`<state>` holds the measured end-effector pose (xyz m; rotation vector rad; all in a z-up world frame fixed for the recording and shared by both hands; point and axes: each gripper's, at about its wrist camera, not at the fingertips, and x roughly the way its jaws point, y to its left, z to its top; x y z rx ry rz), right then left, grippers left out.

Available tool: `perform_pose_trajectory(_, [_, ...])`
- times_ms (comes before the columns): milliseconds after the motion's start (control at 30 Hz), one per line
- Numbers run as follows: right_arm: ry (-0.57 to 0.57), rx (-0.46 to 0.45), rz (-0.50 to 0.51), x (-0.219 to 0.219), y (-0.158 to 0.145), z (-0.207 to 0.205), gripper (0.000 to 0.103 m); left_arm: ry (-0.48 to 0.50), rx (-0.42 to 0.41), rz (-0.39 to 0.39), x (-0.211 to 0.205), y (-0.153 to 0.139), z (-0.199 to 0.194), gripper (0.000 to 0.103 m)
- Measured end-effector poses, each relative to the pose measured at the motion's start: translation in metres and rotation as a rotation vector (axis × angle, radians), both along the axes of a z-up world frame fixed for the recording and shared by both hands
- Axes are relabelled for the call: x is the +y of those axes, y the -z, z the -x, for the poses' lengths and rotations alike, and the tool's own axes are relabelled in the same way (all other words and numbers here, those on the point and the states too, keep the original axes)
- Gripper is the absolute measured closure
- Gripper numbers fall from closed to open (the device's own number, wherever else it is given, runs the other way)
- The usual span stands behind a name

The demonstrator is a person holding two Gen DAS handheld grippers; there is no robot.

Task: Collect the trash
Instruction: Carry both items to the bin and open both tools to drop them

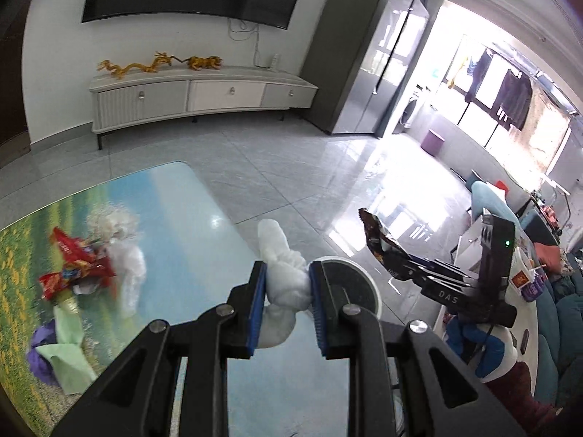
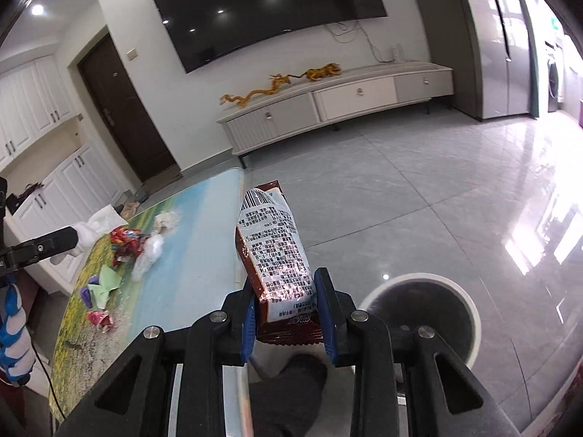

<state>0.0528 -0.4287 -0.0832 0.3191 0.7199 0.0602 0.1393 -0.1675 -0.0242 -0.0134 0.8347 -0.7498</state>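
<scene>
Tissue [image 1: 288,276], white and crumpled, pinched between the blue pads of the left gripper [image 1: 288,287], hanging out above and below the jaws, carried over the near edge of the table [image 1: 204,196]. Snack wrapper [image 2: 278,255], brown with a silvery printed back, clamped upright at its lower end in the right gripper [image 2: 288,313], held off the table's edge. Waste bin [image 2: 462,291], round, white-rimmed, dark inside, down on the tiled floor [image 2: 419,189] just beside the right gripper, seen past the left jaws too. More to fetch back on the table: red wrappers [image 1: 78,258], clear plastic bag [image 1: 127,266], green paper [image 1: 71,349], purple scrap [image 1: 40,342], small pink wrapper [image 2: 98,318]. Risks from here, as a guess: tissue soft and loosely bunched, likely to slide free if the pinch eases short of the bin; wrapper tall and light, apt to catch the rim or flutter wide if let go off-centre; two grippers heading for one opening, so a knock between them possible. Writing: barcode and dense block of small print on the wrapper's back, too fine to read; letters "DAS" on the side of the right gripper as seen from the left wrist view.
</scene>
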Motion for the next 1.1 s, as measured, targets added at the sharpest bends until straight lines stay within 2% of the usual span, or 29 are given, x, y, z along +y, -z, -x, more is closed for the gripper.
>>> perform_pose_trajectory(133, [0.105, 0.052, 0.004, -0.045, 0.019, 0.008, 0.075, 0.089, 0.029, -0.018, -0.066, 0.008, -0.002, 0.081])
perform_pose_trajectory(300, [0.190, 0.126, -0.009, -0.087, 0.052, 0.004, 0.075, 0.162, 0.104, -0.057, -0.149, 0.035, -0.015, 0.080])
perform_pose_trajectory(467, [0.249, 0.187, -0.030, -0.117, 0.081, -0.002, 0.073, 0.205, 0.153, -0.083, -0.208, 0.061, -0.025, 0.079])
perform_pose_trajectory(567, [0.259, 0.216, -0.029, -0.127, 0.096, -0.007, 0.066, 0.216, 0.189, -0.082, -0.230, 0.075, -0.031, 0.072])
perform_pose_trajectory(633, [0.268, 0.228, -0.022, -0.131, 0.104, -0.010, 0.049, 0.216, 0.197, -0.083, -0.239, 0.081, -0.034, 0.059])
perform_pose_trajectory(667, [0.270, 0.232, -0.023, -0.132, 0.107, -0.011, 0.049, 0.212, 0.199, -0.081, -0.240, 0.084, -0.034, 0.053])
perform_pose_trajectory(767, [0.280, 0.246, -0.030, -0.134, 0.115, -0.012, 0.049, 0.219, 0.218, -0.072, -0.234, 0.088, -0.035, 0.052])
perform_pose_trajectory(900, [0.280, 0.241, -0.042, -0.132, 0.112, -0.008, 0.049, 0.211, 0.185, -0.074, -0.222, 0.083, -0.031, 0.052])
perform_pose_trajectory(1100, [0.265, 0.167, -0.035, -0.116, 0.075, -0.001, 0.049, 0.144, 0.101, -0.040, -0.186, 0.056, -0.024, 0.053])
